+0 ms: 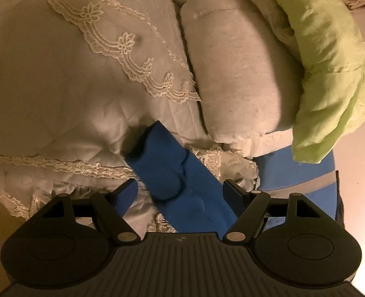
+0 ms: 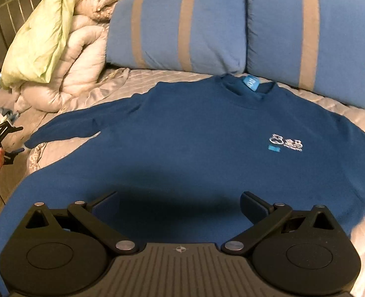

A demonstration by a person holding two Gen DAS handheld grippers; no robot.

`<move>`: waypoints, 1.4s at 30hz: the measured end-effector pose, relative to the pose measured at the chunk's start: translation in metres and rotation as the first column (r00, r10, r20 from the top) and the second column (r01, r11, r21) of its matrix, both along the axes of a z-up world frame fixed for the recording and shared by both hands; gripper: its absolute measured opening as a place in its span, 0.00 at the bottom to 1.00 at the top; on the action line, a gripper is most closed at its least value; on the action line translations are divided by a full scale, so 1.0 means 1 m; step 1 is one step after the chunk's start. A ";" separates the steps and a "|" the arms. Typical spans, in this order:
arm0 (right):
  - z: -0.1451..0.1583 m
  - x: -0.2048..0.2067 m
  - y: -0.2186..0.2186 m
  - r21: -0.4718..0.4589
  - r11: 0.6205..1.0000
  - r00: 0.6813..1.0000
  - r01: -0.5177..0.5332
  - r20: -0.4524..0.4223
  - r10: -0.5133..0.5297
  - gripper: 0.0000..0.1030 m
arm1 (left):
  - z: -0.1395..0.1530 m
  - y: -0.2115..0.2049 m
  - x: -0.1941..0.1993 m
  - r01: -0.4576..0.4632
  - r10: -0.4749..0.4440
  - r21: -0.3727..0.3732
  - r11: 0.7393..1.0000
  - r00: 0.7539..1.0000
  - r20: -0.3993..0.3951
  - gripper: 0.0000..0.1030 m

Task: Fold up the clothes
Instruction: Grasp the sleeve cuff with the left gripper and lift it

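Trouble, as I judge it, lies at the sleeve end: my left tongs (image 1: 180,193) stand released with the cuff of the deep blue long-sleeved cotton sweatshirt (image 2: 195,143) between the spread jaws but not pinched, and just beside it runs the lace-trimmed cream quilted bedspread (image 1: 58,86). If I close low, I could catch lace along with the sleeve (image 1: 162,163) and drag the bedding into the fold. The sweatshirt lies flat on the bed, chest logo up, collar toward the two blue pillows with grey stripes (image 2: 182,27). My right tongs (image 2: 180,205) hover released over its lower body, grasping nothing. The rolled cream duvet (image 1: 237,74) and pale green sheet (image 1: 326,57) crowd the left sleeve's side, so open room there is slim. The pillows sit near the collar; the hem side nearest me looks freest for folding.
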State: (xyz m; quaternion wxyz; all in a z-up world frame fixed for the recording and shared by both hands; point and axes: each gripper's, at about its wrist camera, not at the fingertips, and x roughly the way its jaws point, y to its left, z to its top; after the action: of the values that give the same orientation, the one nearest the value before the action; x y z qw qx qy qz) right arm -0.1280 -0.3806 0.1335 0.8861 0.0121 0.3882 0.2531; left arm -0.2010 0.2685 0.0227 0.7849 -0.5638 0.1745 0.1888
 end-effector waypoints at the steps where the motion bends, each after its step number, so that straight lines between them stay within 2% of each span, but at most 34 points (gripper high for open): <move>1: -0.001 0.002 0.002 -0.006 1.000 1.000 0.001 -0.004 -0.001 1.00 | -0.003 0.000 -0.001 -0.001 0.001 -0.008 1.000 1.000 -0.004 0.72; 6: 0.001 0.003 0.003 -0.009 0.999 0.999 0.032 0.011 -0.032 1.00 | -0.026 0.000 0.004 -0.002 0.001 -0.065 0.998 1.000 -0.022 0.58; 10: 0.004 -0.003 -0.007 0.031 0.997 0.997 0.068 0.037 -0.069 1.00 | -0.047 0.000 0.013 -0.040 0.043 -0.157 0.987 0.999 0.016 0.55; 14: 0.004 -0.007 -0.016 0.072 0.994 0.995 0.084 0.053 -0.088 1.00 | -0.055 0.002 0.017 -0.052 0.067 -0.174 0.983 0.994 0.083 0.54; 17: 0.003 -0.008 -0.017 0.087 0.993 0.994 0.082 0.065 -0.088 1.00 | -0.060 0.005 0.019 -0.042 0.062 -0.197 0.980 0.993 0.099 0.29; 19: 0.002 -0.008 -0.016 0.088 0.993 0.994 0.073 0.073 -0.080 1.00 | -0.054 0.005 0.021 -0.036 0.048 -0.166 0.985 0.996 0.069 0.23; 20: 0.002 -0.009 -0.014 0.085 0.994 0.994 0.063 0.079 -0.069 1.00 | -0.048 0.004 0.021 -0.032 0.040 -0.141 0.990 0.998 0.055 0.18; 22: 0.001 -0.010 -0.010 0.076 0.996 0.995 0.037 0.092 -0.044 1.00 | -0.032 0.003 0.025 -0.020 0.021 -0.076 0.997 1.000 0.015 0.13; 24: 0.000 -0.010 -0.008 0.072 0.997 0.995 0.023 0.093 -0.029 1.00 | -0.008 0.001 0.033 0.010 -0.010 0.022 1.000 0.999 -0.035 0.12; 26: 0.000 -0.010 -0.009 0.083 0.996 0.996 0.017 0.090 -0.025 1.00 | 0.021 -0.005 0.045 0.057 -0.046 0.144 0.988 0.996 -0.081 0.11; 28: -0.001 -0.010 -0.012 0.106 0.994 0.996 0.015 0.086 -0.025 1.00 | 0.053 -0.016 0.059 0.113 -0.082 0.277 0.954 0.989 -0.122 0.11; 31: -0.001 -0.009 -0.019 0.145 0.989 0.996 0.026 0.080 -0.038 1.00 | 0.100 -0.034 0.079 0.176 -0.116 0.428 0.886 0.980 -0.164 0.10; 33: -0.002 -0.009 -0.022 0.160 0.986 0.996 0.036 0.077 -0.049 1.00 | 0.130 -0.046 0.091 0.207 -0.139 0.511 0.834 0.976 -0.169 0.10; 35: -0.002 -0.009 -0.023 0.165 0.985 0.996 0.039 0.076 -0.052 1.00 | 0.160 -0.060 0.103 0.236 -0.170 0.592 0.771 0.971 -0.166 0.10; 37: -0.003 -0.010 -0.023 0.166 0.985 0.996 0.038 0.079 -0.051 1.00 | 0.186 -0.073 0.113 0.244 -0.185 0.654 0.716 0.970 -0.160 0.10; 38: -0.003 -0.010 -0.023 0.165 0.986 0.996 0.035 0.081 -0.049 1.00 | 0.198 -0.079 0.117 0.244 -0.195 0.674 0.698 0.969 -0.149 0.10; 42: -0.004 -0.008 -0.025 0.174 0.984 0.996 0.037 0.077 -0.051 1.00 | 0.230 -0.108 0.130 0.252 -0.242 0.721 0.646 0.963 -0.120 0.10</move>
State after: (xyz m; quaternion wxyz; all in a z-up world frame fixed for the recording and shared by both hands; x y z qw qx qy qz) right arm -0.1364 -0.4052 0.1295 0.9022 0.0869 0.3282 0.2661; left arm -0.0710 0.1605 0.2528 0.9610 -0.1742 0.1647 0.1377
